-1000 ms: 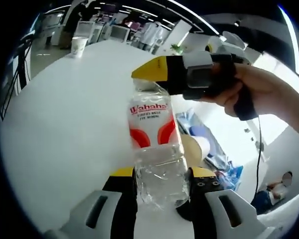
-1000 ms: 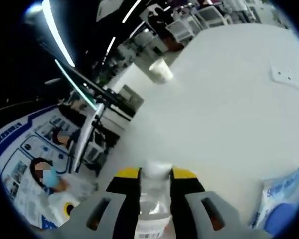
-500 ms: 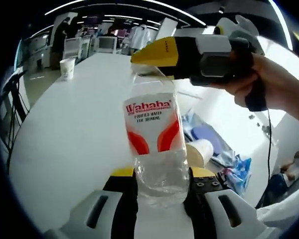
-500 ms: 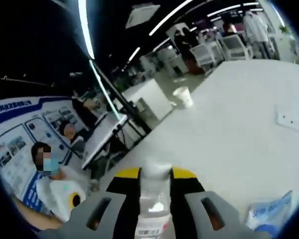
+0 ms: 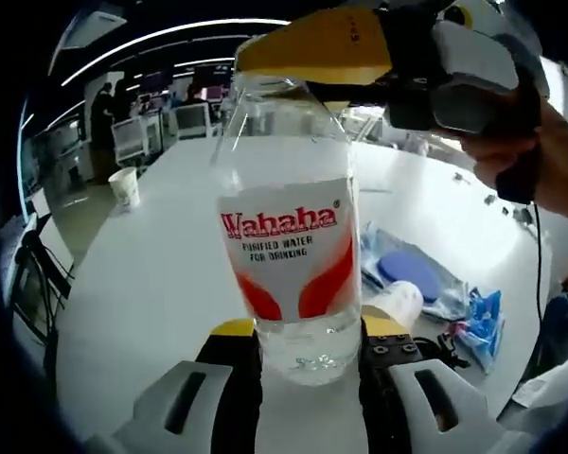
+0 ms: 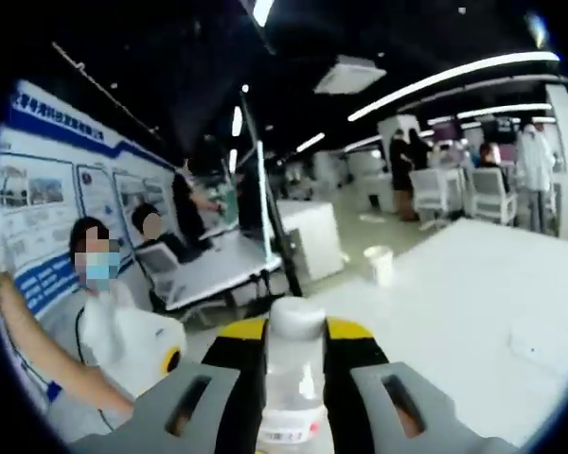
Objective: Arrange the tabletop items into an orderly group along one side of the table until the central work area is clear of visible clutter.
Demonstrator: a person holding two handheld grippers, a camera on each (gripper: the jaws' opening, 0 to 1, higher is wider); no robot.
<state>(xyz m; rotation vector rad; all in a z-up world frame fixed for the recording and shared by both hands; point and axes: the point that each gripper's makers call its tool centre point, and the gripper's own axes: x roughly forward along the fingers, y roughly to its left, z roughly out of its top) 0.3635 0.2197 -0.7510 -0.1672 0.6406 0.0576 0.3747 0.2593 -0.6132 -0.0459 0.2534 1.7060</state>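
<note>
Bottle (image 5: 292, 255) stood between the jaws of the left gripper (image 5: 301, 348), which pinched its lower body in the left gripper view; it was held above the white table (image 5: 161, 284). It was clear plastic with water in the bottom part and a white label with red "Wahaha" lettering and red curves. The right gripper (image 5: 360, 43) came in from the upper right of that view, its yellow-tipped jaws closed on the bottle's top, with a hand (image 5: 535, 156) wrapped round its handle. In the right gripper view the same gripper (image 6: 295, 345) had its jaws pressed on the bottle's neck, the white cap (image 6: 296, 317) showing just beyond the tips.

On the table behind the bottle lay a clear bag with blue contents (image 5: 412, 274), a crumpled blue wrapper (image 5: 478, 317) near it, and a paper cup (image 5: 398, 303) on its side just beside the left gripper's right jaw. Another paper cup (image 5: 125, 186) stood upright well apart, near the far edge. People sat at desks in the room beyond.
</note>
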